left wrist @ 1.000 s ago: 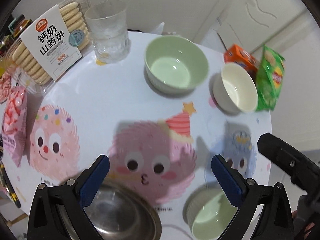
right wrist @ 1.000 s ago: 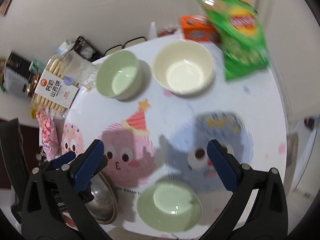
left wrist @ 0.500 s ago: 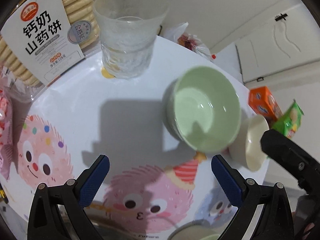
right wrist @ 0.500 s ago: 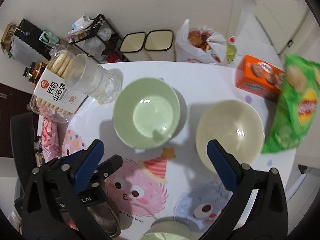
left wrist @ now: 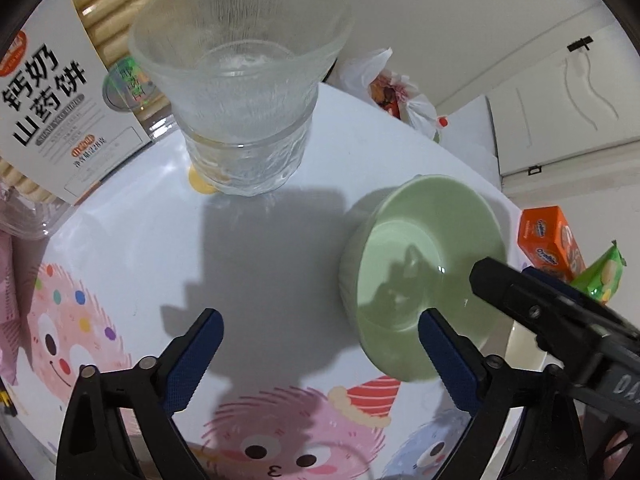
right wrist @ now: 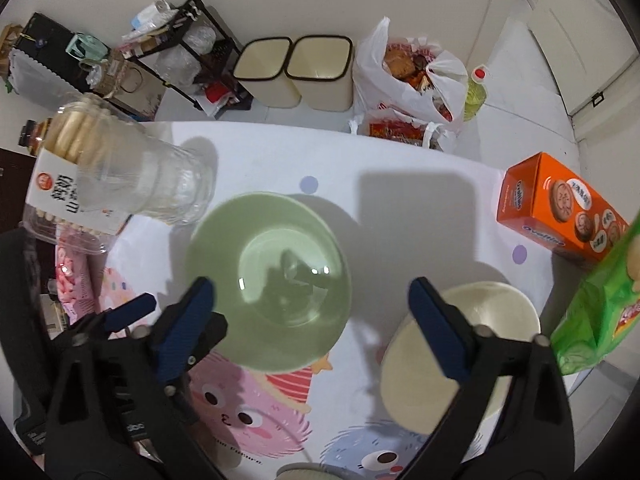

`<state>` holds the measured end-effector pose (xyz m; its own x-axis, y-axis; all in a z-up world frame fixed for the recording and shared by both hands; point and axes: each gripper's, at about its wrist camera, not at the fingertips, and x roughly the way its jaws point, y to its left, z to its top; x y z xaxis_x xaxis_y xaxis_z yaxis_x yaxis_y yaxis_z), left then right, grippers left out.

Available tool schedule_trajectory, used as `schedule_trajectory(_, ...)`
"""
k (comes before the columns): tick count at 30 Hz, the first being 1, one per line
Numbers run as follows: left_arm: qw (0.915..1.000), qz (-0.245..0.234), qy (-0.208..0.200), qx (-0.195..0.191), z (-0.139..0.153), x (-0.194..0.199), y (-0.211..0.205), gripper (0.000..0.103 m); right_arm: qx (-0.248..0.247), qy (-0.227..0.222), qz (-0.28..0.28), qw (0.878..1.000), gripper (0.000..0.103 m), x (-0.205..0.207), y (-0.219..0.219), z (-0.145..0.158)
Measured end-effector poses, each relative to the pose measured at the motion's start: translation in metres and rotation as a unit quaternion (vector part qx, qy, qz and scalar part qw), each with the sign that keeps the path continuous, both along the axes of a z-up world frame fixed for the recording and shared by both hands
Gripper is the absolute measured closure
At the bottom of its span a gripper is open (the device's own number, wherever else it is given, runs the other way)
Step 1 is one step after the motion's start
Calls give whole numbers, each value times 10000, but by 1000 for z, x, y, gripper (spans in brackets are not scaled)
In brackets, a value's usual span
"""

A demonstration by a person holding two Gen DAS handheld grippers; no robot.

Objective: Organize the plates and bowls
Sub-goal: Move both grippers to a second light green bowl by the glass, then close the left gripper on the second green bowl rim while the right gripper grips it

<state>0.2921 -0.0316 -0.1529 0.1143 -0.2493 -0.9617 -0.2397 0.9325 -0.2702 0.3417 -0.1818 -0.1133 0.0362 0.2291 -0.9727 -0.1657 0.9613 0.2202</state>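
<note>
A pale green bowl (left wrist: 424, 276) (right wrist: 268, 292) stands upright on the cartoon tablecloth (left wrist: 260, 264), and a cream bowl (right wrist: 460, 348) sits to its right. My left gripper (left wrist: 320, 356) points down over bare cloth, its right fingertip (left wrist: 444, 356) at the green bowl's near rim. Its jaws are closing, with nothing pressed between them. My right gripper (right wrist: 312, 332) hangs above the two bowls, one finger over the green bowl's left rim, the other over the cream bowl's edge. Its jaws are closing too and grip nothing. The rim of another green bowl (right wrist: 300, 472) peeks in at the bottom.
A ribbed glass (left wrist: 240, 100) stands at the back, close to the green bowl. A biscuit tub (left wrist: 48, 100) and pink packets (right wrist: 72, 280) line the left side. An orange box (right wrist: 560, 208) and a green crisp bag (right wrist: 600, 312) crowd the right edge. Bins (right wrist: 292, 68) stand on the floor beyond.
Both grippers have moved toward the far side of the table and lower. The steel bowl has left both views. Both pairs of jaws have narrowed a little.
</note>
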Motion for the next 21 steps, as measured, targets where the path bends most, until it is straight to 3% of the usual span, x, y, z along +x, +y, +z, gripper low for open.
schedule_trajectory(2,10000,18,11,28,-4,3,1,31,-61,34,25,10000,19,1,0,-6)
schedule_trajectory(4,9999,-34,123,35,-10,5,0,44,11,118,-30,9999,32,2,-2,-11)
schedule_trajectory(7,9995,73,194,-222,-17,5,4,53,-7,187,-79,9998,46,3,-5,-18)
schedule_trajectory(8,9994,71,195,-263,-18,6,3,56,-31,199,-84,9998,58,3,-5,-19)
schedule_trajectory(10,9996,-41,165,-214,-17,9,-1,61,-104,209,-166,9996,71,2,-7,-22)
schedule_trajectory(12,9997,-142,117,-166,-14,9,-3,69,-76,246,-223,9994,73,1,-9,-25)
schedule_trajectory(14,9997,-192,96,-136,-11,10,-5,76,-67,295,-293,9991,85,0,-9,-28)
schedule_trajectory(21,9991,-280,17,-320,-12,16,-12,92,-233,20,-457,9987,88,-7,-10,-23)
